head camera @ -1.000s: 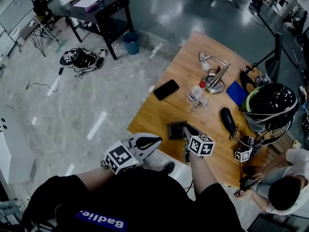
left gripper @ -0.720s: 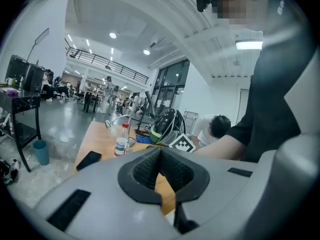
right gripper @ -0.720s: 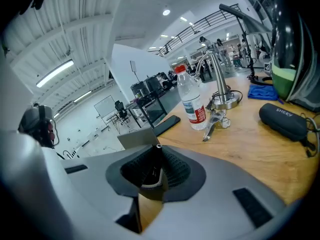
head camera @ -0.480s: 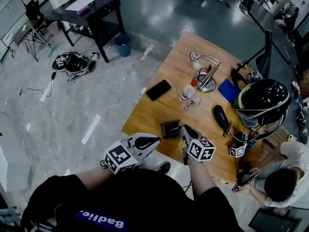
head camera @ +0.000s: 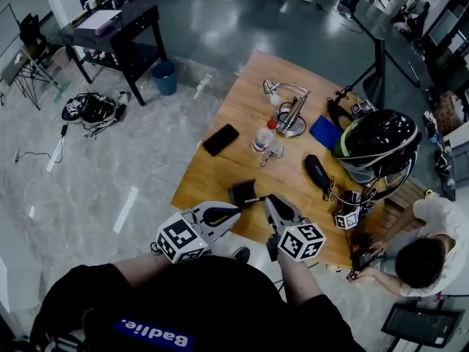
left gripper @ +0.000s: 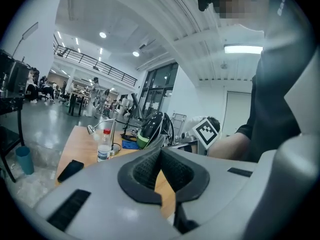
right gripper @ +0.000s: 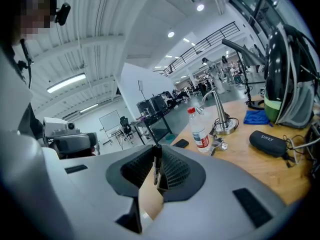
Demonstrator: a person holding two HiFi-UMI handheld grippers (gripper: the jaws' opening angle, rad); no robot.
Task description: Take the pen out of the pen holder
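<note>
The pen [right gripper: 156, 167] is held upright between the jaws of the right gripper [right gripper: 156, 151], which are closed on it. It is seen as a slim, dark barrel with a pale metallic strip along one side, pressed between the black, ribbed pads [right gripper: 175, 170]. Its upper end is level with the jaw tips.

In the head view, the pen is seen as a thin line running from the right gripper's tip toward the pen holder [head camera: 241, 193]. The far end of the pen lies at the holder's near right corner. Whether that end is inside the holder cannot be made out. The holder is a small, dark, square-sided box standing on the near part of the wooden table [head camera: 234, 108].

The left gripper [left gripper: 160, 157] is held off the table's near edge, just beside the holder. Its jaws are closed together with nothing between them. Both grippers are made of smooth grey plastic with black textured pads.

Farther along the table, a clear water bottle [head camera: 261, 139] with a red cap is found beside a metal desk lamp [head camera: 287, 108]. A flat black phone [head camera: 220, 139] lies to their left. A blue cloth [head camera: 324, 132], an oblong black case [head camera: 316, 173] and a glossy dark helmet [head camera: 375, 141] are grouped to the right.
</note>
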